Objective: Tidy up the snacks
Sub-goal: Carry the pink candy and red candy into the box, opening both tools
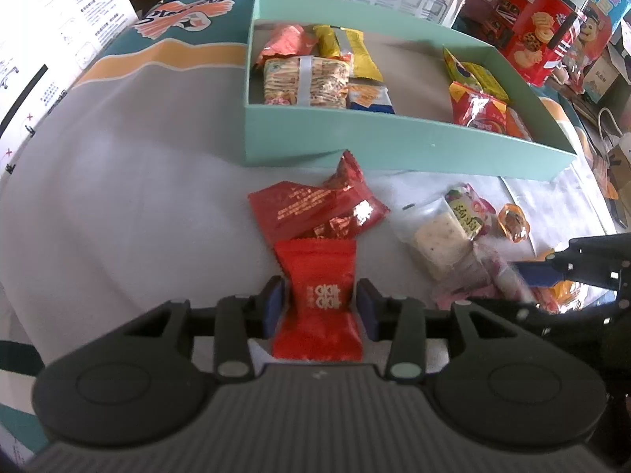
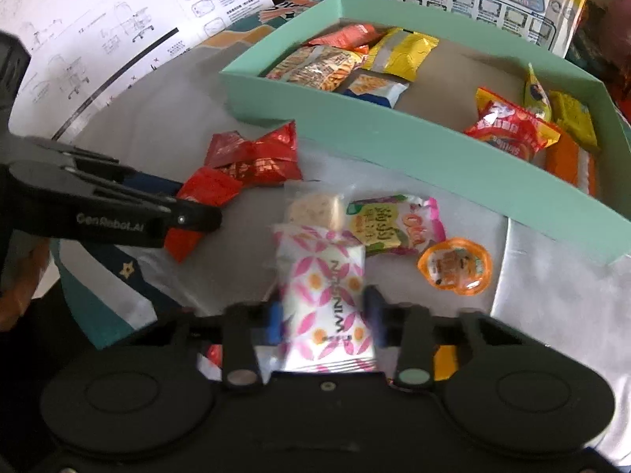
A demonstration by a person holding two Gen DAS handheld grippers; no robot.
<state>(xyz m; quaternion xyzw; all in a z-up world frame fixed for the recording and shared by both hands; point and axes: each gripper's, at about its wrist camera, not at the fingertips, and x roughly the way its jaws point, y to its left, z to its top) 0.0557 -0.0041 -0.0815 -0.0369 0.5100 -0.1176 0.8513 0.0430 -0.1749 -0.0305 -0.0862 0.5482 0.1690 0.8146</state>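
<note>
A bright red snack packet (image 1: 317,276) lies on the grey cloth between the blue pads of my left gripper (image 1: 320,303), which is shut on it. In the right wrist view my right gripper (image 2: 323,319) is shut on a white packet with pink petals (image 2: 327,287). Loose snacks lie between the two: dark red foil packets (image 1: 315,209), a clear packet with a pale cake (image 2: 311,209), a pink-green packet (image 2: 394,220) and an orange jelly cup (image 2: 455,266). Just beyond stands the teal box (image 1: 355,138) with several snacks at both ends and a bare middle.
A red cookie tin (image 1: 540,27) and printed cartons stand behind the box on the right. A large white instruction sheet (image 2: 98,27) lies at the left. A hand (image 2: 15,276) shows behind the left gripper's body (image 2: 118,205). Bags hang off the far right.
</note>
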